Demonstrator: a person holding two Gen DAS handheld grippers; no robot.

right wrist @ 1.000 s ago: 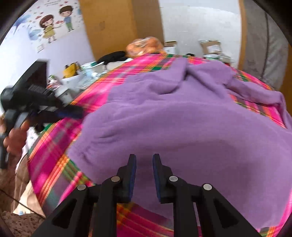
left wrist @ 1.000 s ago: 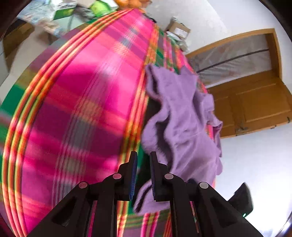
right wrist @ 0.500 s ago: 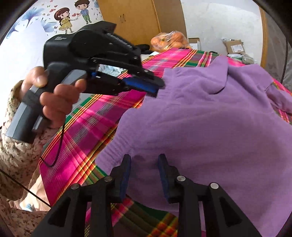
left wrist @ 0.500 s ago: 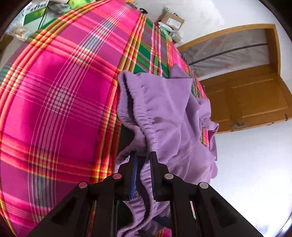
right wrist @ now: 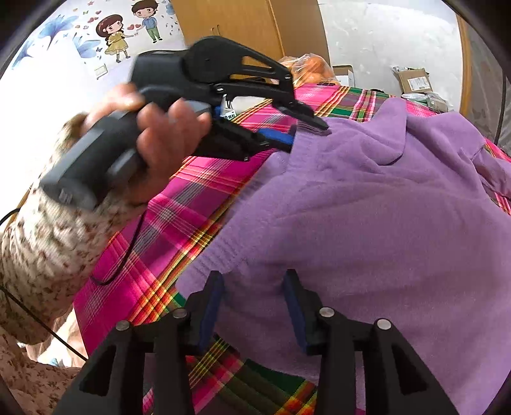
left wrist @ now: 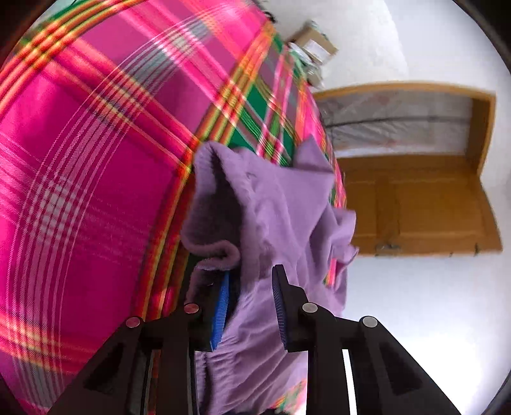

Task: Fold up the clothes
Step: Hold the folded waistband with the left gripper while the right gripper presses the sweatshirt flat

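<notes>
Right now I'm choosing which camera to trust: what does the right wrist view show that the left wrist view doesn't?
Only the right wrist view shows the person's hand holding the left gripper, a patterned sleeve and cartoon wall stickers. Only the left wrist view shows the wooden door. Both show the purple garment lying on the plaid cloth, with fingers apart over it.

Fleece garment, soft, matt and fuzzy. Woven plaid cloth with a slight sheen. Matt black plastic grippers, ridged blue pads. At three o'clock, varnished wooden door.
</notes>
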